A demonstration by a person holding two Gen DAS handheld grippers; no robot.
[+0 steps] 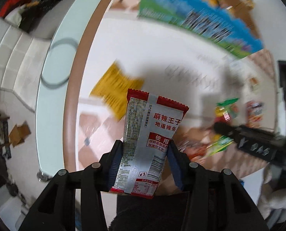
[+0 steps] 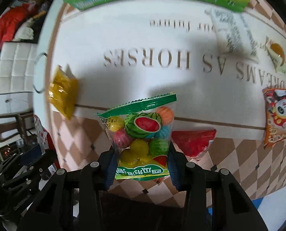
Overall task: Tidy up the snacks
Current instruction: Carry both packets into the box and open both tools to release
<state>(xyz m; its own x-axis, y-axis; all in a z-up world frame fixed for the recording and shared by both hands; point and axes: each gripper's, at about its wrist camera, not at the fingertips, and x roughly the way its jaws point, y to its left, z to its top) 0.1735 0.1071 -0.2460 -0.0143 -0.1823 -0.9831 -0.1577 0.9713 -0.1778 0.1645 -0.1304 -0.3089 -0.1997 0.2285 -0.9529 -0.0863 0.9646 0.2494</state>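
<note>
My left gripper [image 1: 145, 148] is shut on a red and silver spicy-strip packet [image 1: 150, 134], held upright above the table with its blue pads pressing both sides. My right gripper [image 2: 141, 150] is shut on a clear bag of watermelon-pattern gum balls [image 2: 143, 134] with a green top seal, also lifted off the table. The right gripper with its green bag [image 1: 220, 146] shows blurred at the right of the left wrist view.
On the printed tablecloth [image 2: 143, 38] lie a yellow packet [image 2: 63, 92], a red packet [image 2: 195, 142], an orange panda packet [image 2: 278, 119] and a white packet [image 2: 233, 32]. A green and blue box [image 1: 197, 17] stands at the far edge. A white sofa [image 1: 13, 52] is beyond the table.
</note>
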